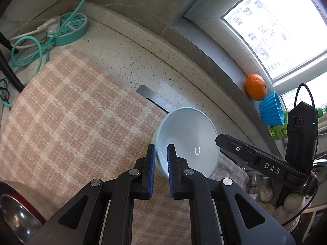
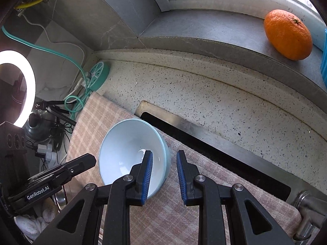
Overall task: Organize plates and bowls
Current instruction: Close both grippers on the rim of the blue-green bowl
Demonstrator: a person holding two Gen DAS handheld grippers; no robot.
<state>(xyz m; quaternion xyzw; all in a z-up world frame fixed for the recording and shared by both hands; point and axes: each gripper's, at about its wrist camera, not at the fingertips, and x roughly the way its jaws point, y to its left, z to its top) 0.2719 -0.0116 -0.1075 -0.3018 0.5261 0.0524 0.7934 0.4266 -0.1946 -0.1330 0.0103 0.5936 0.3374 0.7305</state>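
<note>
1. Pale blue bowl (image 1: 187, 140) tilted on edge over the pink-and-cream plaid cloth (image 1: 67, 110), its open side turned up toward both cameras.
2. Left gripper (image 1: 161, 153): blue pads clenched on the bowl's near rim, one pad outside the wall, one inside. This gripper holds the bowl.
3. Right gripper (image 2: 164, 163): jaws stand somewhat apart. The bowl's rim lies in the gap; one finger sits inside the bowl, the other outside it over the cloth. A gap shows between the outer pad and the wall, so there is no grip on this side.
4. In the left wrist view the right gripper comes in from the right edge, its tip near the bowl's far rim; a gloved hand (image 1: 286, 200) holds it.
5. Cloth covers the speckled stone counter (image 1: 130, 61) and part of a steel sink (image 2: 204, 134), whose dark opening shows just beyond the bowl.
6. Orange fruit (image 2: 288, 34) on the grey window sill (image 2: 204, 26), with a blue ribbed cup (image 1: 270, 110) just beside it.
7. Teal round power strip (image 1: 70, 28) with a teal cable at the back corner of the counter, well apart from the bowl.
8. Lit ring light (image 2: 26, 85) at the left of the right wrist view.
</note>
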